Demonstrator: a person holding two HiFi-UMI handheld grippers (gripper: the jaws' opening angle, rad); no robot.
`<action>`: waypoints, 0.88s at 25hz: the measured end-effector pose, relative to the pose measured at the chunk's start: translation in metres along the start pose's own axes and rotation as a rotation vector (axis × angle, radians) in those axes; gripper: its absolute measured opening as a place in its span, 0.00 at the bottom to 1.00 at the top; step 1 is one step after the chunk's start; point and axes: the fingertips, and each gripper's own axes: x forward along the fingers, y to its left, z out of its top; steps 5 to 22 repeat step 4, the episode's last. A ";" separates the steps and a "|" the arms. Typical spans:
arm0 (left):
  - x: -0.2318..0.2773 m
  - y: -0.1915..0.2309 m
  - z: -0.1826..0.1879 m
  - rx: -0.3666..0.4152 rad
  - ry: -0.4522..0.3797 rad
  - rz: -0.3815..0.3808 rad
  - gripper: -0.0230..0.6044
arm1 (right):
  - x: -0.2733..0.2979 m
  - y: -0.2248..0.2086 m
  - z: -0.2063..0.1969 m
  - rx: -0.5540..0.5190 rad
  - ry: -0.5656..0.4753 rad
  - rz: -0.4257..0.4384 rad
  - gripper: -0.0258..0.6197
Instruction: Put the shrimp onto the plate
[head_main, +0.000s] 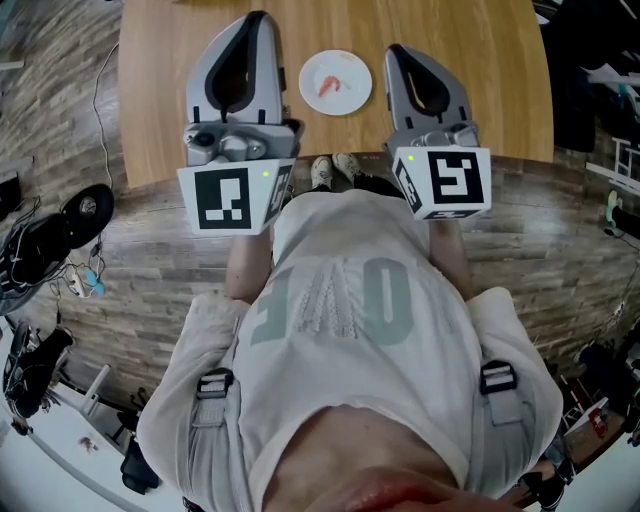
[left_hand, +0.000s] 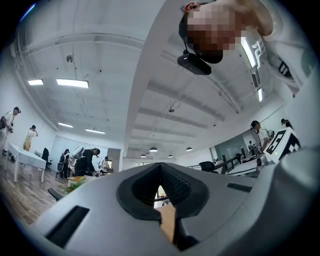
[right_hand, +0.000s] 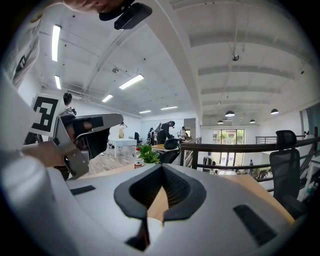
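A small white plate (head_main: 358, 68) lies on the wooden table (head_main: 480, 100), and a pink shrimp (head_main: 330, 84) lies on it. My left gripper (head_main: 257, 18) hangs over the table just left of the plate, jaws together and nothing between them. My right gripper (head_main: 395, 50) hangs just right of the plate, likewise shut and holding nothing. In the left gripper view the shut jaws (left_hand: 160, 167) point up toward the ceiling. In the right gripper view the shut jaws (right_hand: 162, 168) point level across the room. Neither gripper view shows the plate or the shrimp.
The table's near edge runs just ahead of the person's shoes (head_main: 335, 170). Bags and cables (head_main: 45, 245) lie on the floor at the left. Beyond the table are a railing (right_hand: 240, 147), an office chair (right_hand: 287, 165), a plant (right_hand: 147, 154) and several people.
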 end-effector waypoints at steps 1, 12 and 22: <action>0.000 0.001 -0.001 0.003 0.006 0.005 0.05 | 0.000 0.001 -0.001 -0.004 0.004 -0.001 0.07; -0.002 0.004 -0.004 0.032 0.023 0.024 0.05 | -0.002 0.002 -0.004 -0.014 0.014 -0.002 0.07; -0.002 0.004 -0.004 0.032 0.023 0.024 0.05 | -0.002 0.002 -0.004 -0.014 0.014 -0.002 0.07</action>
